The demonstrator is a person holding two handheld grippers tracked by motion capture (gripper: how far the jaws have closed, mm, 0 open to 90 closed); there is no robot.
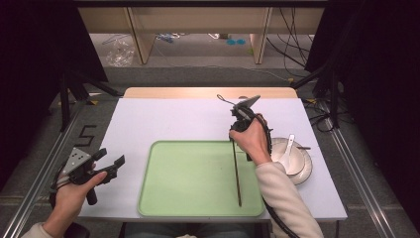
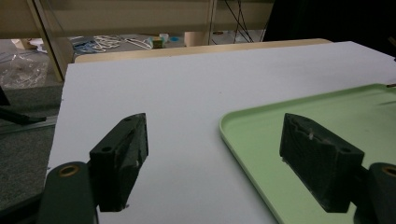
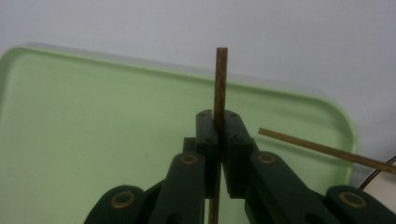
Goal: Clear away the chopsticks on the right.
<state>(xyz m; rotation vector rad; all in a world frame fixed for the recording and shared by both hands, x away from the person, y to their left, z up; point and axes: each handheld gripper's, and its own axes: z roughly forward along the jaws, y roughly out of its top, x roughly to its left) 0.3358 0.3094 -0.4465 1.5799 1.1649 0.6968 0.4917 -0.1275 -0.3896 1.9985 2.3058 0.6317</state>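
Note:
A green tray (image 1: 198,178) lies in the middle of the white table. My right gripper (image 1: 235,135) hangs over the tray's right side, shut on a thin brown chopstick (image 1: 236,173) whose long end reaches toward the tray's near rim. In the right gripper view the jaws (image 3: 219,116) pinch this chopstick (image 3: 220,79) upright, and a second chopstick (image 3: 317,148) lies slanted across the tray's rim (image 3: 280,88) to the right. My left gripper (image 1: 111,166) is held above the table's left edge, open and empty (image 2: 217,126), beside the tray's corner (image 2: 233,130).
A white bowl (image 1: 293,159) with a white spoon (image 1: 288,148) sits on a plate (image 1: 306,173) just right of the tray, close to my right hand. Bare white table (image 1: 173,119) stretches behind the tray. Black stands and cables flank the table.

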